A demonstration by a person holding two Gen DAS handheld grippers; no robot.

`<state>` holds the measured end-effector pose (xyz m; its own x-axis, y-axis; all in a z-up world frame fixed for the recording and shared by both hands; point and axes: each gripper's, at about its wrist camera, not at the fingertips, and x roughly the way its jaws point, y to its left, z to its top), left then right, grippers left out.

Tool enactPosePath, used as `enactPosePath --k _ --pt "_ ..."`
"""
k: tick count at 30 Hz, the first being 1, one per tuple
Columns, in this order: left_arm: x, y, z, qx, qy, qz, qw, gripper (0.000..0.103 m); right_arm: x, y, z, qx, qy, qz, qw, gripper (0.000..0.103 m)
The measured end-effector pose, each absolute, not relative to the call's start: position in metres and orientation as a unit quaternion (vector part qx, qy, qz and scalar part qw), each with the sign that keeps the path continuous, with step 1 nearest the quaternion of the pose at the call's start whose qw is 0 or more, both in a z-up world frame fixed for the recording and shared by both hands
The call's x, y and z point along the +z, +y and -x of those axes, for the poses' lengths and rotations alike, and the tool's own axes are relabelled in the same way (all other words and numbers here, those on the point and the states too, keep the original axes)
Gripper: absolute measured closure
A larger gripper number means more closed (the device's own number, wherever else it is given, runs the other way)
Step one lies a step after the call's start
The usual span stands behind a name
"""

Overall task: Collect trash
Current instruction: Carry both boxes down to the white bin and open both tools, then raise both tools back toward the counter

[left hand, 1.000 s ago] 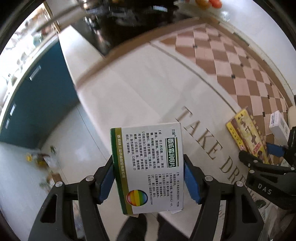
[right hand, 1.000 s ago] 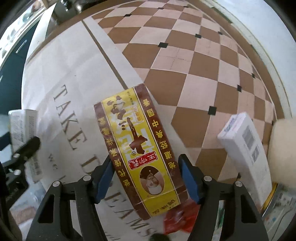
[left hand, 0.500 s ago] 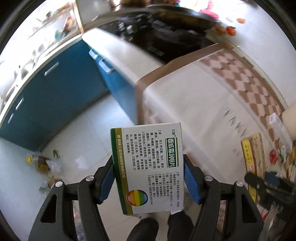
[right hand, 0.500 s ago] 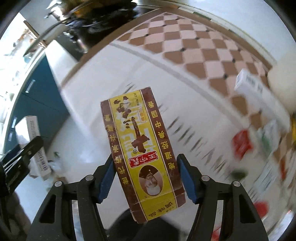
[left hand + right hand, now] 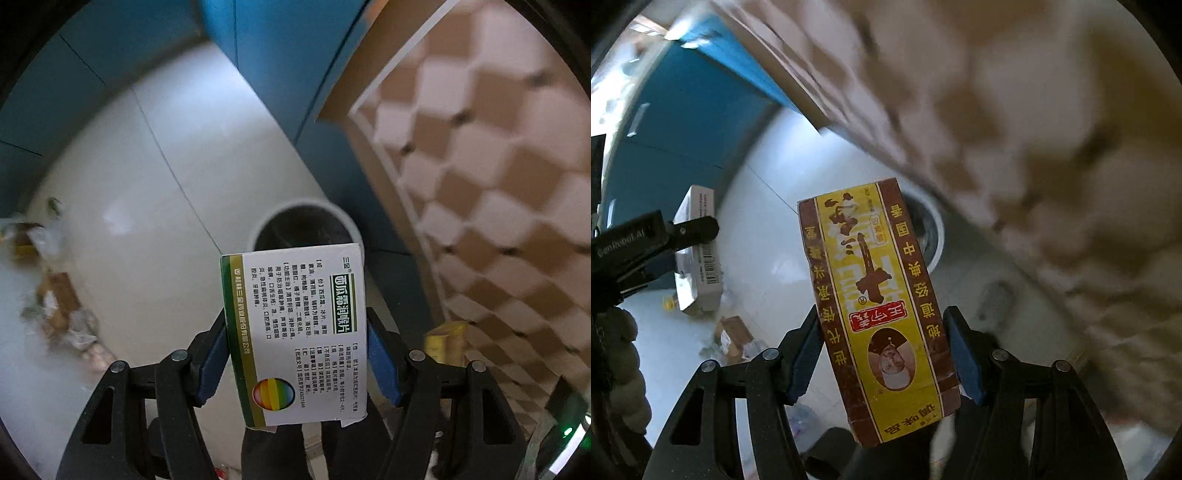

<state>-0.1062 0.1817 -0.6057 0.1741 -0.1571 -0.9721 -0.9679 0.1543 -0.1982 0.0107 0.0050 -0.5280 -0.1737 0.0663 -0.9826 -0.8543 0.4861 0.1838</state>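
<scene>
Two grippers, one carton each: left gripper clamps a white-green cardboard box; right gripper clamps a yellow-brown carton; one round bin below

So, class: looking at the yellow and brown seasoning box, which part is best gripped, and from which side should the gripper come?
Grip the yellow and brown box across its narrow width, near one end, coming in along its length. It is a long flat carton, so its two thin long edges sit between the pads. The right gripper shows this: blue pads on both brown edges near the lower end, most of the box sticking out ahead.
</scene>
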Motion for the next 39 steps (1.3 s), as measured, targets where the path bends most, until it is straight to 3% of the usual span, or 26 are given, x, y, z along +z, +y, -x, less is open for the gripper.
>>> enactPosePath --k 5,11,12,15,17,18,19,21,30,39 --pt "-0.714 0.197 0.091 0.336 0.566 0.538 0.527 0.038 -0.641 0.01 -0.004 0.373 0.672 0.302 0.564 0.037" --pt "-0.788 0.207 0.087 0.313 0.587 0.536 0.519 0.037 -0.745 0.036 -0.006 0.355 0.679 0.327 0.552 0.037" --pt "-0.795 0.207 0.088 0.314 0.586 0.538 0.518 0.033 -0.758 0.041 -0.008 0.353 0.679 0.33 0.553 0.037" --pt "-0.803 0.205 0.098 0.317 0.586 0.539 0.515 0.007 -0.792 0.051 -0.012 0.351 0.68 0.346 0.543 0.035" --pt "-0.804 0.201 0.104 0.323 0.589 0.534 0.514 0.004 -0.813 0.066 -0.017 0.352 0.686 0.353 0.53 0.034" --pt "-0.804 0.201 0.104 0.327 0.59 0.531 0.513 0.004 -0.816 0.071 -0.02 0.351 0.684 0.358 0.529 0.029" --pt "-0.8 0.199 0.107 0.335 0.591 0.524 0.513 0.004 -0.818 0.073 -0.019 0.352 0.677 0.368 0.532 0.017" --pt "-0.794 0.196 0.104 0.353 0.595 0.508 0.513 0.004 -0.822 0.068 -0.025 0.358 0.669 0.375 0.533 0.002" --pt "-0.734 0.161 0.136 0.43 0.6 0.44 0.512 0.004 -0.8 0.074 -0.024 0.36 0.651 0.389 0.542 0.0" --pt "-0.648 0.135 0.139 0.459 0.584 0.417 0.524 0.004 -0.706 0.054 -0.023 0.371 0.626 0.408 0.552 0.0"
